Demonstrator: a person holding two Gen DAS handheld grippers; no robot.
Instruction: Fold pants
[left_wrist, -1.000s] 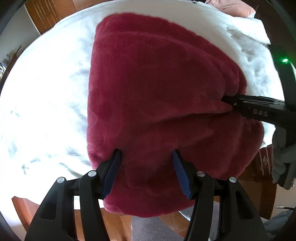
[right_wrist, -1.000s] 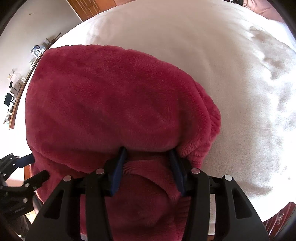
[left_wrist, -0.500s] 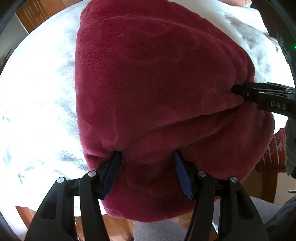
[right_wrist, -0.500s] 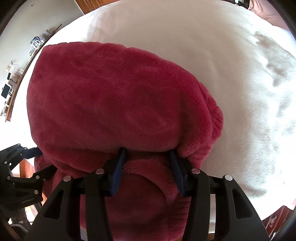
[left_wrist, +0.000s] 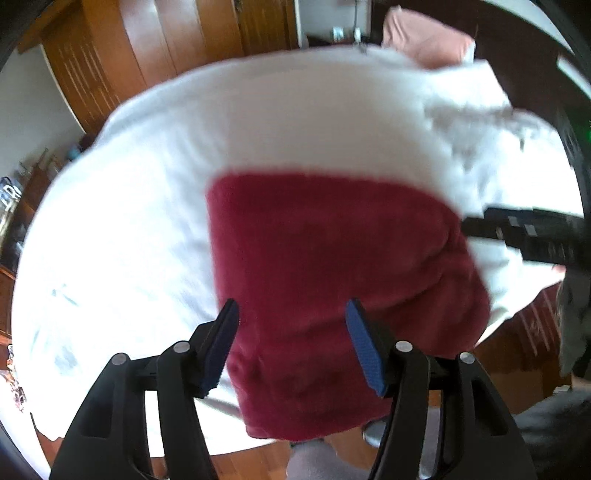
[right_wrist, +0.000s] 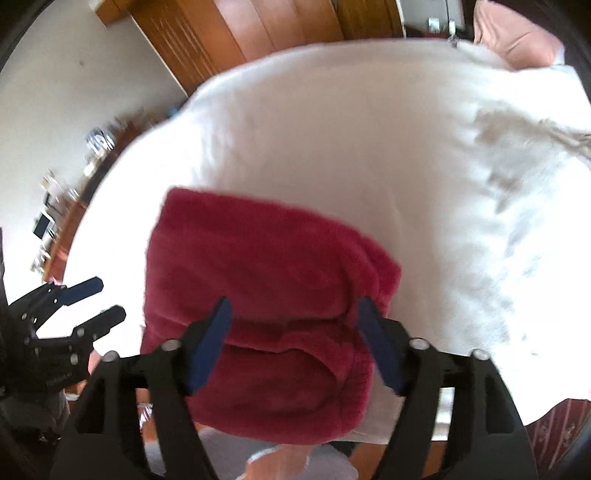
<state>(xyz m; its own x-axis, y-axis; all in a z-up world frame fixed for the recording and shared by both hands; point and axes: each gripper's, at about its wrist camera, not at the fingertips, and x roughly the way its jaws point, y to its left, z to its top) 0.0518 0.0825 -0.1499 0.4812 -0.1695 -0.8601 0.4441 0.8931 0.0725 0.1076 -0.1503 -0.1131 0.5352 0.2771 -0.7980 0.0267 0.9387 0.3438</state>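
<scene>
The dark red fleece pants (left_wrist: 332, 266) lie folded in a thick bundle at the near edge of the white bed (left_wrist: 288, 122), their near end hanging over the edge. They show in the right wrist view (right_wrist: 258, 288) too. My left gripper (left_wrist: 291, 332) is open above the bundle's near left part, holding nothing. My right gripper (right_wrist: 295, 332) is open above the bundle's near right part, holding nothing. The right gripper shows at the right of the left wrist view (left_wrist: 517, 232); the left gripper shows at the left of the right wrist view (right_wrist: 88, 299).
A pink pillow (left_wrist: 424, 40) lies at the bed's far right corner. Wooden wardrobe doors (left_wrist: 166, 55) stand behind the bed. A shelf with small items (right_wrist: 62, 206) runs along the left wall. Wooden floor and a grey rug (right_wrist: 236, 454) lie below the bed edge.
Both grippers have let go of the pants, opened wider and pulled back and up. The bundle now lies smaller in both views and more of the bed and room shows.
</scene>
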